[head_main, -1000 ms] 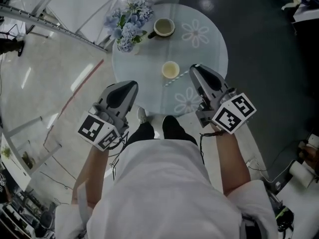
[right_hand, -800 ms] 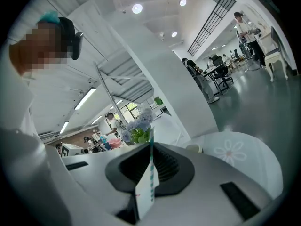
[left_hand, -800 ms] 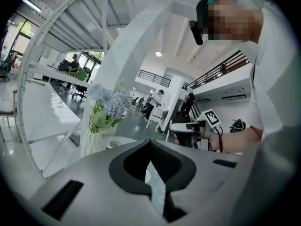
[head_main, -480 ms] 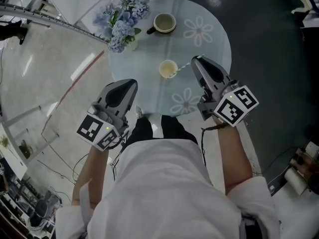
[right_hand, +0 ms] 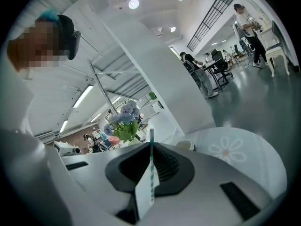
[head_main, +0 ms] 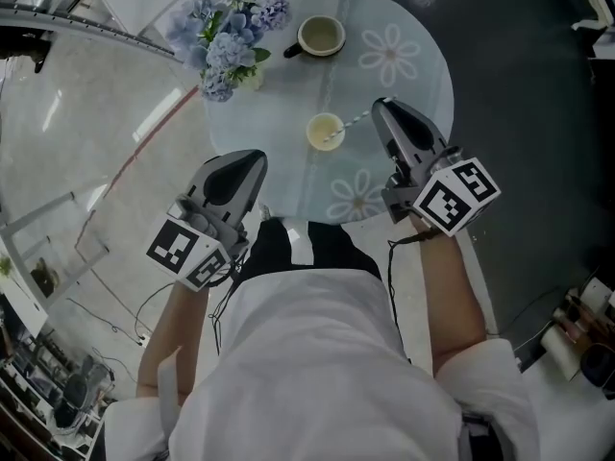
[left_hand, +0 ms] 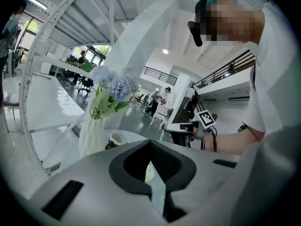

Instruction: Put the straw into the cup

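Observation:
A small pale yellow cup [head_main: 326, 131] stands near the middle of the round glass table [head_main: 423, 65]. A white straw with teal stripes [head_main: 351, 123] runs from my right gripper [head_main: 379, 107] down and left, and its far end lies over the cup's mouth. In the right gripper view the straw [right_hand: 151, 138] sticks up between the shut jaws of the right gripper [right_hand: 151, 161]. My left gripper [head_main: 256, 158] hovers at the table's near-left edge, jaws together with nothing held. In the left gripper view a sliver of the cup [left_hand: 148, 172] shows past the left gripper [left_hand: 153, 185].
A cream mug [head_main: 320, 36] with a dark handle stands at the table's far side. A vase of blue flowers [head_main: 228, 38] stands at the far left rim. White flower decals [head_main: 389, 54] mark the glass. Dark floor lies to the right, pale floor to the left.
My right gripper has carried the straw up and left: its free end was on the near side of the cup and now lies over the cup's mouth. The left gripper has barely moved.

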A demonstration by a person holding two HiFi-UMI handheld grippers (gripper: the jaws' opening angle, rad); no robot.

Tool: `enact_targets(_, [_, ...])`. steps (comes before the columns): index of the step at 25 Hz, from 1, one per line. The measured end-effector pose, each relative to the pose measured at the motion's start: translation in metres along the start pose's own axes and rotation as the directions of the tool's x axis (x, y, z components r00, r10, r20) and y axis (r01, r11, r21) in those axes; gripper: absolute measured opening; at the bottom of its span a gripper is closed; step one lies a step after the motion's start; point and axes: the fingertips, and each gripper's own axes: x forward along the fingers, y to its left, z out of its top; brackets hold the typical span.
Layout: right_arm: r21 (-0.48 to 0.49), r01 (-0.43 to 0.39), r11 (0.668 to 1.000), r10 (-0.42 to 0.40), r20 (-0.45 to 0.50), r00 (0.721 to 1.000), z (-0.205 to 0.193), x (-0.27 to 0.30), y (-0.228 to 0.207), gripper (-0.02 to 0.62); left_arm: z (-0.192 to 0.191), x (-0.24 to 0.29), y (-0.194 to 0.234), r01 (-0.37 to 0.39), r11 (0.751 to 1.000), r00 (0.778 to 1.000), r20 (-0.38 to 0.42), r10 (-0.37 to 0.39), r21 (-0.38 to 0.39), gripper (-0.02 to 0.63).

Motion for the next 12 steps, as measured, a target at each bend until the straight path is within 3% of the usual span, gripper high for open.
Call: enact_targets(12, [0.012, 0.016, 1.000, -0.016, -0.037, 0.999, -0.027, 0.020, -0.024, 0.038, -0.018, 0.013, 0.009, 0.008, 1.000, 1.000, -0.020, -0.008, -0.025, 0.020])
